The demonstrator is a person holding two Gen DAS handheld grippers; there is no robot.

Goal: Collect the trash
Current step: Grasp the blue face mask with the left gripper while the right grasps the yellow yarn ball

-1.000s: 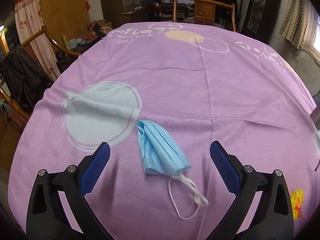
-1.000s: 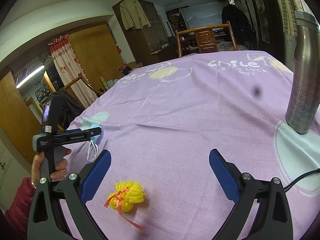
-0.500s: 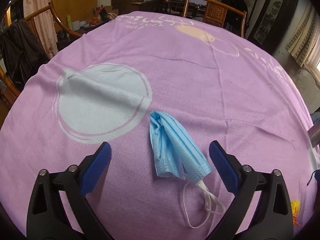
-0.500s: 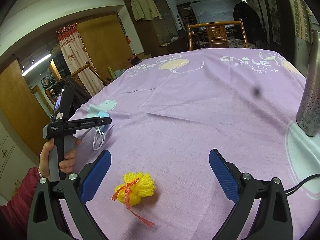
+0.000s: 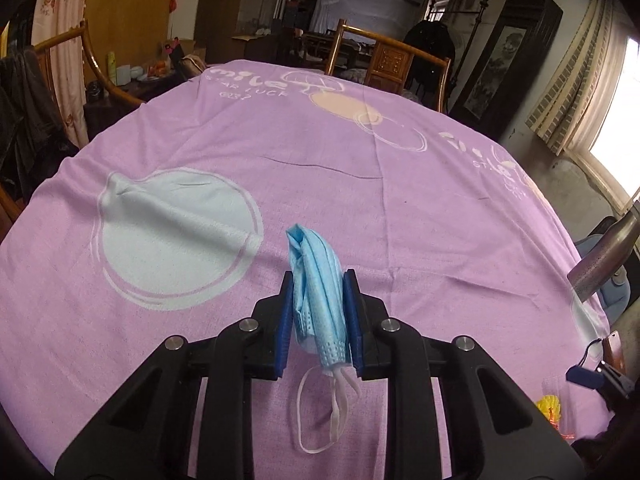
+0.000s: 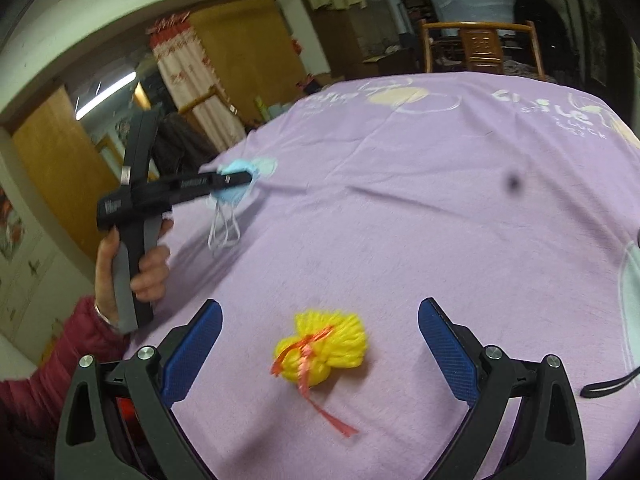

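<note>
While clamped between left gripper (image 5: 319,312) pads, crumpled blue mask (image 5: 318,280).

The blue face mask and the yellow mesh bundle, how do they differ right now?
The face mask is pale blue, folded flat, with white ear loops; the yellow bundle is a puffy ball tied with red ribbon. The mask is pinched in the left gripper; the bundle lies untouched between the open right gripper. Both are over the purple tablecloth.

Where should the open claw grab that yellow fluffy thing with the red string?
Grab the yellow bundle across its puffy middle, coming down from above. It lies loose on the purple cloth between the right claw's open jaws, and looks soft enough to squash. The thin red string trailing toward the camera would probably slip.
</note>
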